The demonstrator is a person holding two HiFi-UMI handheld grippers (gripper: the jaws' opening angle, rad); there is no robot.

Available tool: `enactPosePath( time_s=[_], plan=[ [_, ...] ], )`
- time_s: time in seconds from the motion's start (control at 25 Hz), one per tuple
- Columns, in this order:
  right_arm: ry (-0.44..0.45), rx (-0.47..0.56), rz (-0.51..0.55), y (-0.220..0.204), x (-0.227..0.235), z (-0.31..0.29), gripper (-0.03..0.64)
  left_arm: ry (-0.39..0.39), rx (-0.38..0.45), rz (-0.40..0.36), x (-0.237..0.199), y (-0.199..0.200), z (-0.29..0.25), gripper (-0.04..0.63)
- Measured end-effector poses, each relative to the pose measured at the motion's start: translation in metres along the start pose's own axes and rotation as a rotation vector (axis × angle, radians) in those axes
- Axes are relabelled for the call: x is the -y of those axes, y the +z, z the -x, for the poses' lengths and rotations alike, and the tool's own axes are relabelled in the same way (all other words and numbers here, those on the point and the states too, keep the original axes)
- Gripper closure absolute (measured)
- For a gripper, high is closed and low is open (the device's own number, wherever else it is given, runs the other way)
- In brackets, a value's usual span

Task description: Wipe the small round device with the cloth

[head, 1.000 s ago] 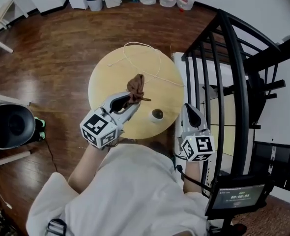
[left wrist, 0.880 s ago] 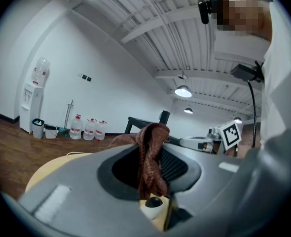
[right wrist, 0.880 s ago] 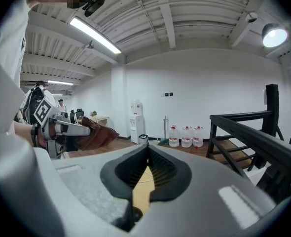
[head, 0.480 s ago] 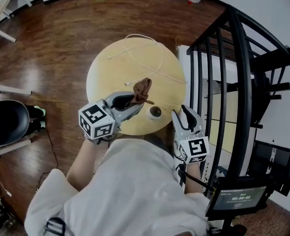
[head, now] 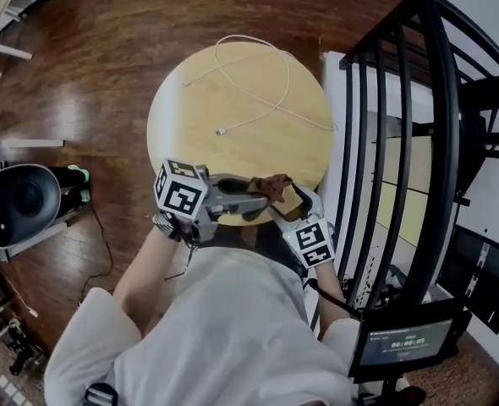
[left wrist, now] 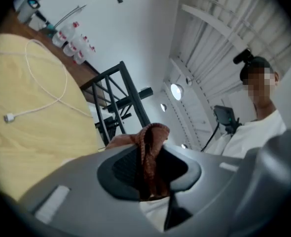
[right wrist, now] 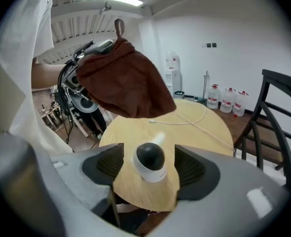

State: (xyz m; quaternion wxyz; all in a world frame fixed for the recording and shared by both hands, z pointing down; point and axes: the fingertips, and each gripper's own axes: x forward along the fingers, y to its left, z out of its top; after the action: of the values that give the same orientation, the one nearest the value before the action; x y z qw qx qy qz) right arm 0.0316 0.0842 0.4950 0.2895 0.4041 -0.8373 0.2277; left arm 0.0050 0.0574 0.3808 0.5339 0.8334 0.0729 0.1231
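**A:** What is your cloth (right wrist: 123,83) like?

**B:** It's brown and soft, with a rough looped weave, matt all over.

**A:** And your small round device (right wrist: 150,161)?

**B:** Smooth, glossy white plastic with a shiny black dome.

**A:** And the rest?

**B:** Your tabletop (head: 190,117) is pale wood, smooth and matt. The cable (head: 222,130) is smooth white plastic. Your left hand-held gripper (left wrist: 148,174) is matt grey plastic. The floor (head: 89,83) is dark wood with a glossy finish.
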Motion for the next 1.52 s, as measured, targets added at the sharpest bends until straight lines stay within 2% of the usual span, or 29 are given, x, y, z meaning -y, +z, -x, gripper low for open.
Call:
enactPosePath(
  time_s=[0.16,0.4,0.68,0.84,1.0,1.2,1.28,1.44,1.52],
  plan=[
    [-0.016,-0.093,0.039,-0.015,-0.001,-0.021,0.302,-0.041,-0.006,0.164,-0.026,-0.008,-0.009,0.480],
    [-0.039,-0.154,0.040,-0.025,-0.010,-0.034,0.302,0.026,-0.081,0.226,-0.065,-0.039,-0.013,0.480],
    [-0.030,-0.187,0.047,-0.028,-0.015,-0.032,0.305,0.173,-0.109,0.179,-0.084,-0.050,-0.014,0.483],
    [-0.032,-0.194,0.022,-0.028,-0.013,-0.035,0.307,0.197,-0.090,0.178,-0.095,-0.044,-0.010,0.483],
    [-0.024,-0.181,-0.057,-0.031,-0.015,-0.035,0.307,0.196,-0.060,0.203,-0.101,-0.042,-0.006,0.483],
    [-0.016,-0.174,-0.090,-0.031,-0.018,-0.036,0.307,0.272,-0.057,0.181,-0.116,-0.041,0.004,0.486],
    [-0.017,-0.173,-0.092,-0.032,-0.018,-0.035,0.307,0.293,-0.079,0.151,-0.116,-0.041,0.004,0.486],
    [-0.021,-0.165,-0.110,-0.033,-0.019,-0.035,0.307,0.403,-0.154,0.031,-0.123,-0.040,0.003,0.488],
    [-0.019,-0.166,-0.111,-0.032,-0.020,-0.035,0.307,0.436,-0.174,-0.002,-0.126,-0.040,0.002,0.488]
  ],
)
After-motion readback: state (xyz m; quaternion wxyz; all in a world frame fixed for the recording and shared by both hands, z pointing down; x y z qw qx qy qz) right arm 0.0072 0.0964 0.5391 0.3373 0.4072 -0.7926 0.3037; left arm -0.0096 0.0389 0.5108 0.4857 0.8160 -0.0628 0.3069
